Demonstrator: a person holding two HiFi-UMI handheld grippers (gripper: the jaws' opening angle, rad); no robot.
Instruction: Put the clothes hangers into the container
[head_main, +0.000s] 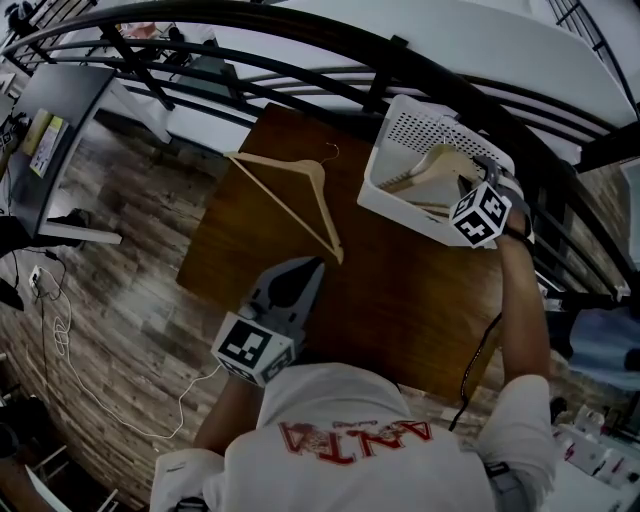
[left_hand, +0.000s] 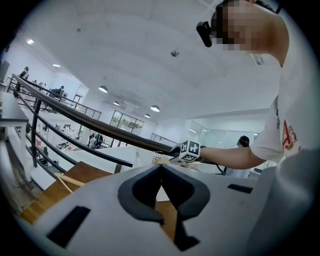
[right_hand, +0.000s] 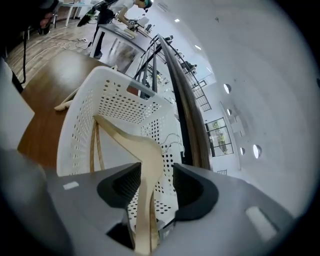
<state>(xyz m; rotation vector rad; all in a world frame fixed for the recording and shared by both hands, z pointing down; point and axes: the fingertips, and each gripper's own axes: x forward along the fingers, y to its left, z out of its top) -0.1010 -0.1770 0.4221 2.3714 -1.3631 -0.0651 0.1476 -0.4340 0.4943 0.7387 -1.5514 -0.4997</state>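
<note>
One hanger (right_hand: 142, 150) stands in the white container (head_main: 405, 130) at the worktop's (head_main: 400, 290) far right corner, loose between the wide jaws of your right hand-held gripper (right_hand: 152, 182). The other hanger (head_main: 317, 180) lies near the far left corner. Your left hand-held gripper (head_main: 310, 268) is closed and empty.

Brown table (head_main: 400, 290): hanger (head_main: 300, 195), white container (head_main: 420, 125)
</note>
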